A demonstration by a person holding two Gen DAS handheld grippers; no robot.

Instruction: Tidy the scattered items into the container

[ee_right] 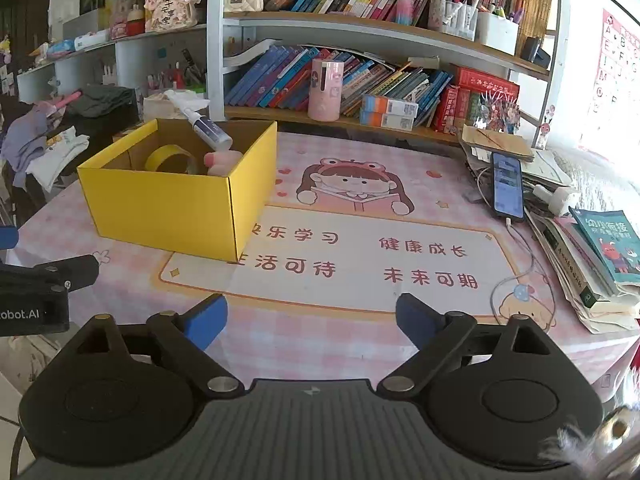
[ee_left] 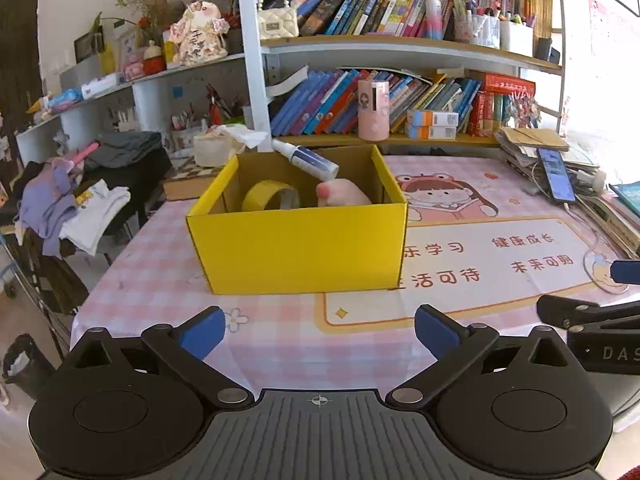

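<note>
Here, from the left wrist, the left gripper (ee_left: 318, 334) hangs spread and empty just before the open yellow cardboard box (ee_left: 298, 248), which holds a yellow tape roll (ee_left: 269, 197), a pink plush toy (ee_left: 342, 196) and a white spray bottle (ee_left: 306, 159). From the right wrist, the right gripper (ee_right: 310, 322) gapes empty too, right of the box.
</note>
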